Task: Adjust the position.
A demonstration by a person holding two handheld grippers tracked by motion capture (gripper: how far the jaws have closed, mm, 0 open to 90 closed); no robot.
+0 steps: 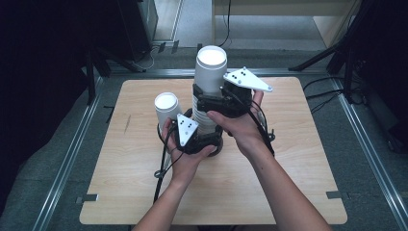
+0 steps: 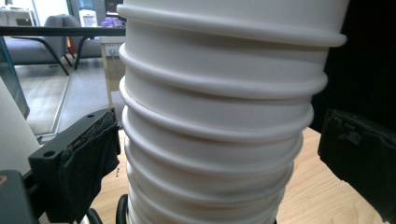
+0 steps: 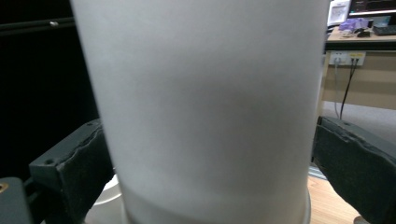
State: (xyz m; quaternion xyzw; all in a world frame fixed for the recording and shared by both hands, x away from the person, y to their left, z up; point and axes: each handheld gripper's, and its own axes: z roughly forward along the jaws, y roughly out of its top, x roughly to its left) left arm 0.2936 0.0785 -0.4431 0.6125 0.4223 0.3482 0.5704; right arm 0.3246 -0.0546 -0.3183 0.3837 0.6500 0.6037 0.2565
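Note:
A tall stack of white paper cups (image 1: pixel 208 118) rises at the table's middle, its ribbed rims (image 2: pixel 215 140) close up in the left gripper view. My left gripper (image 1: pixel 201 142) is shut on the stack's lower part, with a cloth-covered pad (image 2: pixel 91 158) against its side. The top cup (image 1: pixel 210 67) stands high out of the stack. My right gripper (image 1: pixel 219 101) is shut on this cup's smooth wall (image 3: pixel 205 112), with dark pads (image 3: pixel 74 168) at both sides. A single white cup (image 1: pixel 166 108) sits just left of the stack, by my left hand.
The wooden table (image 1: pixel 298 159) has bare room on the right and at the front. Cables (image 1: pixel 161 171) trail from the grippers across it. Metal rails (image 1: pixel 72 154) frame the table, and stand legs (image 1: pixel 317 60) and a desk lie beyond its far edge.

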